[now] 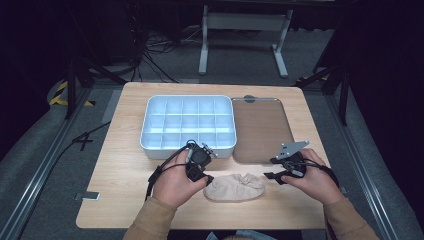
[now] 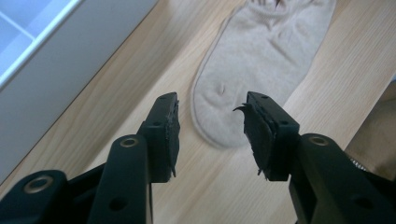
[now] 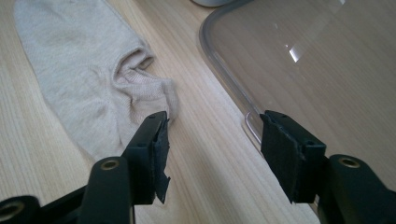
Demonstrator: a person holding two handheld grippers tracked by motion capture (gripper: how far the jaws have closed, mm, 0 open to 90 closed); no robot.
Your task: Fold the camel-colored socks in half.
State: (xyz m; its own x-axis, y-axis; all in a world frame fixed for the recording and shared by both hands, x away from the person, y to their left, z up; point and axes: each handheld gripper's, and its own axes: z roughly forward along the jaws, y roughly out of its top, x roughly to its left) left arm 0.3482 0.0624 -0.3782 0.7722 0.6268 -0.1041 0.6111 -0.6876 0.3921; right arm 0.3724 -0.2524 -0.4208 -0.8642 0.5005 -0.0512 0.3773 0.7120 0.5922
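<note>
While both jaws gape wide, left tool [image 2: 210,133] over sock [image 2: 261,60] toe, right tool [image 3: 212,154] empty beside it

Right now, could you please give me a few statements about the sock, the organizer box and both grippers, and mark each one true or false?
1. The beige sock lies flat on the wooden table. True.
2. The left gripper is clamped on the sock. False: its jaws are open, with the toe end between and beyond them.
3. The clear lid covers the white organizer box. False: it lies beside the box.
4. The right gripper is open. True.
5. The box compartments hold socks. False: they look empty.
</note>
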